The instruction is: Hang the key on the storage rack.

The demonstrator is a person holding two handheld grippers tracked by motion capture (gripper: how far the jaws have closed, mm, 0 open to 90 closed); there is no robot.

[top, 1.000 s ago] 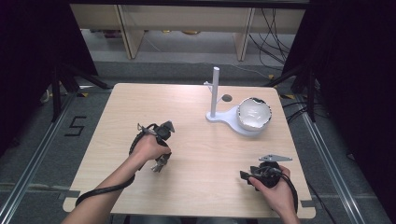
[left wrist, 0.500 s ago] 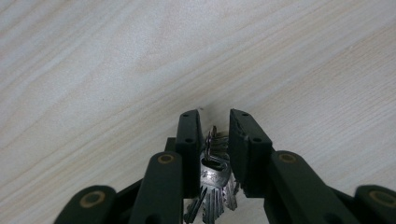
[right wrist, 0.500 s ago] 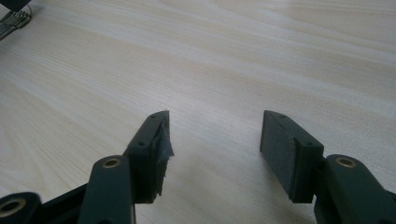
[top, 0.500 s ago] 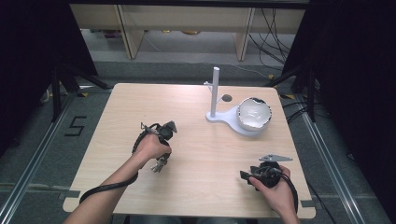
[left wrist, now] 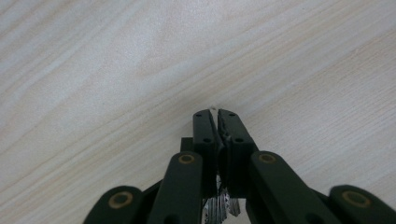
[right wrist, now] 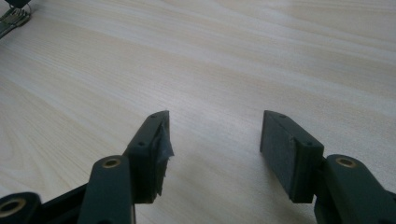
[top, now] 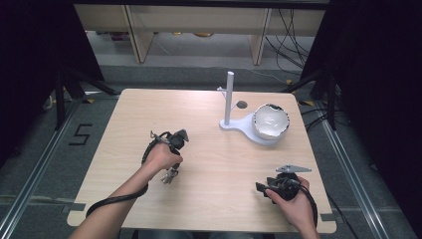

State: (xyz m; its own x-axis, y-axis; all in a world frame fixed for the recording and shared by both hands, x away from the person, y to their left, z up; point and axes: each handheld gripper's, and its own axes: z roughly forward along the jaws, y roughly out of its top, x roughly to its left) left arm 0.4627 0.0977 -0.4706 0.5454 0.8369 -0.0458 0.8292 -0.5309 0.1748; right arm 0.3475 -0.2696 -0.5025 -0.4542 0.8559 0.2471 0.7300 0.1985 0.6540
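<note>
High view: a white stand sits on the far right part of the pale wooden counter. It has a flat base, an upright white post at its left end, and a white bowl-shaped piece with a dark rim resting on its right end. Just behind the stand, between post and bowl, a small dark round spot marks the counter.

Well to the near left of the stand, the left hand holds the left tongs with their tips pointing down at the counter and toward the person. A black cable trails from them along the forearm. In the left gripper view these left tongs have their two black jaws pressed together, with nothing visible between the tips, which hang close over the bare wood grain.

Near and slightly right of the stand, close to the counter's front edge, the right hand holds the right tongs, which point left across the counter. A grey three-cornered plate sits on top of them. In the right gripper view the right tongs stand wide apart with only bare counter between the jaws; the left pad looks frayed at its edge. At the top left corner of that view a bit of metal wire from the other tool lies over the wood.
</note>
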